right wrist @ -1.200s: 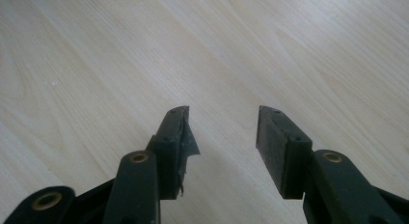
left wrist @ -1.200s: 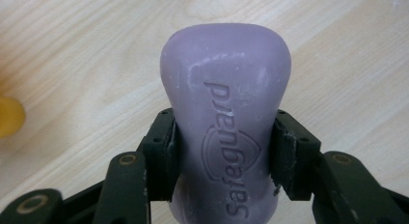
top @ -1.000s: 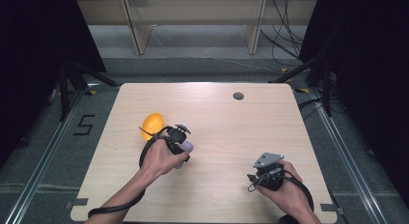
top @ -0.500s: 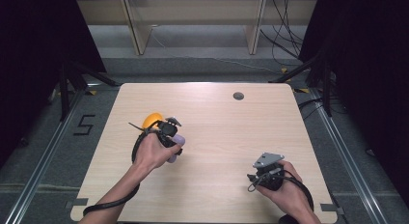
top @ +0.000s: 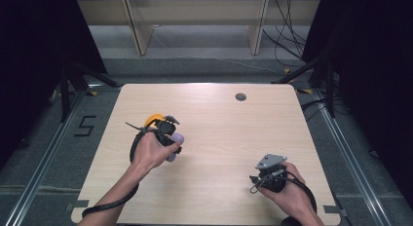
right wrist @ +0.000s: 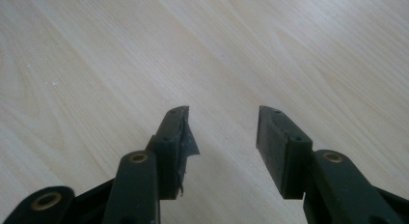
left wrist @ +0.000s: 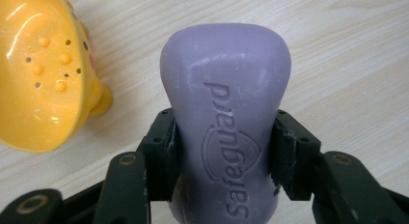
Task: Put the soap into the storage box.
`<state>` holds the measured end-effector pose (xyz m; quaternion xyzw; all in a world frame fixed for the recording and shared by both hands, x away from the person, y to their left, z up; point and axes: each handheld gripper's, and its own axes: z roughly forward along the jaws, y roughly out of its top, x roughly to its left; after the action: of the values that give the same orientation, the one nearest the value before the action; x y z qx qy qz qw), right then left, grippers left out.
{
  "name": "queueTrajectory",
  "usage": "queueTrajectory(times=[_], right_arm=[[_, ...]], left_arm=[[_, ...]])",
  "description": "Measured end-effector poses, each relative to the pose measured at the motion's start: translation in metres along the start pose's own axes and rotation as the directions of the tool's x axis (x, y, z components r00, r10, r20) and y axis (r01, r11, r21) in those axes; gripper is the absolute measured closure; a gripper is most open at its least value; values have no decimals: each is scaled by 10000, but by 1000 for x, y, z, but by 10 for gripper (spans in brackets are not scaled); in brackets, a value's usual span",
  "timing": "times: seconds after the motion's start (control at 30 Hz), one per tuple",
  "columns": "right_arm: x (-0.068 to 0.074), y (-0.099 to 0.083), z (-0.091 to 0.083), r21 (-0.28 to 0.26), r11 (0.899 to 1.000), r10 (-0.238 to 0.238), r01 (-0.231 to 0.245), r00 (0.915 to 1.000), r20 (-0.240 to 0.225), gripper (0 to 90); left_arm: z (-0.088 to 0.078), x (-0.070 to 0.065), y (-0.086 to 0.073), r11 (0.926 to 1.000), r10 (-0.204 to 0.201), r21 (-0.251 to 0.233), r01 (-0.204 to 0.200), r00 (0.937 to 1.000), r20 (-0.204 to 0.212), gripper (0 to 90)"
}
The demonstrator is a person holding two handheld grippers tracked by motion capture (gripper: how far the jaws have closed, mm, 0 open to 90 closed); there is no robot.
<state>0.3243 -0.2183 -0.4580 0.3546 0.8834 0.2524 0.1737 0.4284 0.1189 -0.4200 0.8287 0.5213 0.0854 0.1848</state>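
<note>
Holding a lilac soap bar (left wrist: 225, 122) in my left gripper (left wrist: 225, 161), both pads pressed against its narrow waist.

The bar is smooth and waxy with an embossed shield logo, legible in the left gripper view; beside the bar sits a glossy yellow soap dish (left wrist: 43, 74), bumpy and perforated. My right gripper (right wrist: 222, 137) rests well apart from the bar, jaws spread over pale wood-grain table (right wrist: 96, 64).

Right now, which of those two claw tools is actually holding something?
The left gripper: its jaws clamp a purple soap bar beside the yellow dish. The right gripper stands open over bare table.
</note>
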Motion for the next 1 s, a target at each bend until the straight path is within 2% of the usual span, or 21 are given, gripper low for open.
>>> queueTrajectory(times=[0.1,0.13,0.2,0.47,0.67,0.77,1.0], right_arm=[[0,0,0,2,10000,14,-14,10000,10,552],[0,0,0,9,10000,2,-2,10000,-7,551],[0,0,0,6,10000,30,-30,10000,-27,551],[-1,0,0,-120,9999,-75,75,10000,55,546],[0,0,0,-115,9999,121,-121,9999,74,542],[-2,0,0,-128,9999,-14,15,10000,85,541],[-2,0,0,-164,9999,-14,16,9999,111,540]], left_arm=[[0,2,0,10000,-67,-21,67,10000,-8,492],[-1,4,1,9999,141,21,-141,9999,-42,493],[-2,4,1,10000,-81,-37,81,10000,-28,492],[-6,10,3,9998,-168,-108,167,9998,-66,492],[-8,15,4,9996,-234,-175,232,9997,-106,493],[-9,17,5,9994,-287,-218,284,9995,-133,492],[-12,23,7,9988,-462,-158,459,9987,-192,492]])
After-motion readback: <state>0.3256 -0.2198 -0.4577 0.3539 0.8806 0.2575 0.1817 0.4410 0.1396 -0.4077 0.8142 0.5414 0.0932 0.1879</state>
